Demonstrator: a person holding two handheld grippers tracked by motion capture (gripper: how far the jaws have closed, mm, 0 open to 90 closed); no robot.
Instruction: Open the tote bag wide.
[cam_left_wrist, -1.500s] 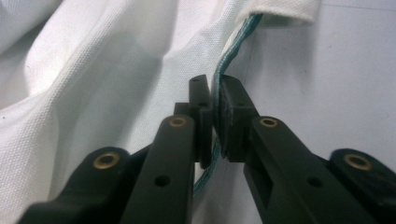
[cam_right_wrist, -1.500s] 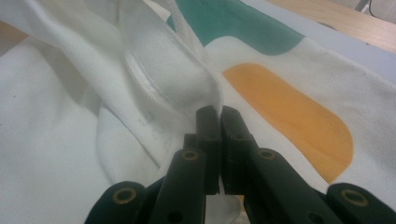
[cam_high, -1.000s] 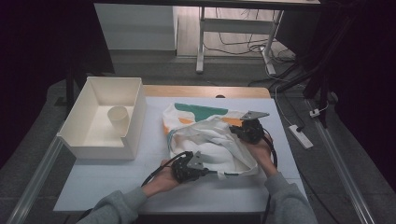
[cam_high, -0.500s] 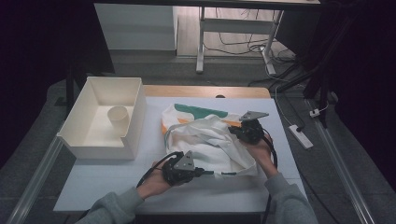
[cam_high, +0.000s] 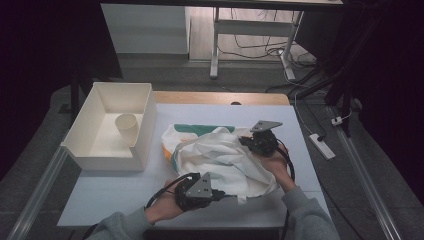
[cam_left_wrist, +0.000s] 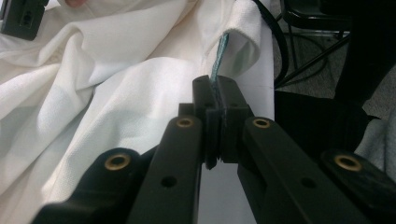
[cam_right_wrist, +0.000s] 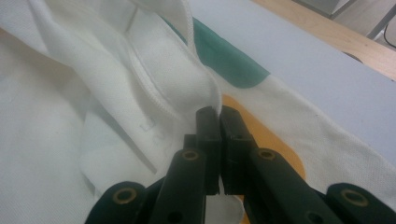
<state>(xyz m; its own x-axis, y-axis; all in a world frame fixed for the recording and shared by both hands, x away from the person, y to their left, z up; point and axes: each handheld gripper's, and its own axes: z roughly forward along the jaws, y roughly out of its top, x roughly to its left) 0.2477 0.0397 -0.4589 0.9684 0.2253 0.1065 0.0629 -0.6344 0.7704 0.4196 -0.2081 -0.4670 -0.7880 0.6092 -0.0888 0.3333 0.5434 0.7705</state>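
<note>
Near the middle of the white table top lies the rumpled white knit garment with green and orange patches, and you have it by two edges. Your left gripper is at the near edge of the cloth; in the left gripper view its jaws are clamped tight on a thin fold with a teal-lined hem. Your right gripper sits at the far right side of the heap, and in the right gripper view its jaws are pinched shut on a ribbed white hem just above the orange patch.

This looks like the spreading or folding step: both corners are taken, the cloth is still bunched between them. The next move, as I judge it, calls for drawing your two hands apart to take the slack out, keeping both grips firm so neither hem slips free.

Mind your room. On the left, the open white rectangular bin with the small cream paper cup inside stands near the garment's left edge, so a wide sweep that way could nudge it. The near table edge is just beside your left hand; cloth dragged further toward you may hang over. Far and right there is bare table to work into.
</note>
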